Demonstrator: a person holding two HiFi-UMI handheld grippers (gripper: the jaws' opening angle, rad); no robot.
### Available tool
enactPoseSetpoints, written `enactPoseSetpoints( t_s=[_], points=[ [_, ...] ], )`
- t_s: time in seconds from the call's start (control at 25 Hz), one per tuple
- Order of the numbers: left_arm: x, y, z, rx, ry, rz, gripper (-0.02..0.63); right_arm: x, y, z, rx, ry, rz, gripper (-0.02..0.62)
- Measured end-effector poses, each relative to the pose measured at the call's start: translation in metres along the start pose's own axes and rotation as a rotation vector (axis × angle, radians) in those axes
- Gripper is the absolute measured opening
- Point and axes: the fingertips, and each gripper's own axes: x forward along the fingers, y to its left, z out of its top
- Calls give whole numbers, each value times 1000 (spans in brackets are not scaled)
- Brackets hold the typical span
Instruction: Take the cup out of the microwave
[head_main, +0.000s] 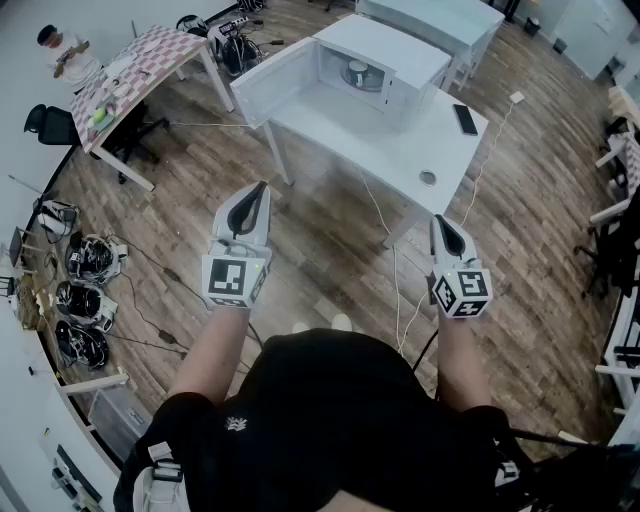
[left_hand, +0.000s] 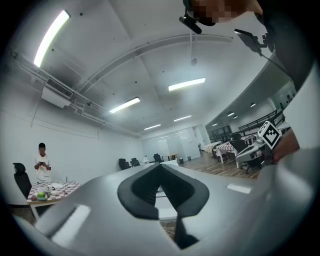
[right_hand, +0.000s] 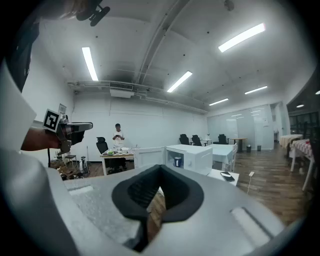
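While the person stands on the wooden floor well short of the white table, both grippers are held out in front over bare boards, touching nothing. The left gripper has its dark fingers brought together at the tips, with nothing caught between them; only the room shows past them. The right gripper is the same: its fingers meet at the tips and are empty (a sliver of floor shows in the notch below the pads). The two grippers are well apart from each other, left and right of the person's body.

Farther off, the table stands ahead and slightly right. On its near right corner lies a small round object, too small to identify, and beyond that a dark phone lies flat. A white cable trails from the table down across the floor.

At the far left end of the table sits the white microwave, its door swung wide open to the left. The cup is upright inside the cavity, far from both grippers.

Farthest left, another person stands behind a checked table.
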Motion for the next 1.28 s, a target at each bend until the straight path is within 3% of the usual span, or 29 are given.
enactPoseSetpoints(
  t_s=[0.36, 0.48, 0.64, 0.92, 1.28],
  points=[
    [11, -14, -6, 7, 13, 24, 3, 18, -4, -10, -10, 12, 64, -2],
    [14, -12, -18, -2, 36, 30, 3, 30, -4, -11, 37, -12, 86, -2],
    [27, 0, -30, 0, 46, 28, 3, 52, -2, -9, 25, -18, 91, -2],
    [77, 20, -37, -5, 13, -20, 3, 93, -7, -1, 5, -12, 69, 0],
    [167, 75, -55, -14, -22, -89, 3, 179, -18, 12, 7, 2, 4, 0]
  ],
)
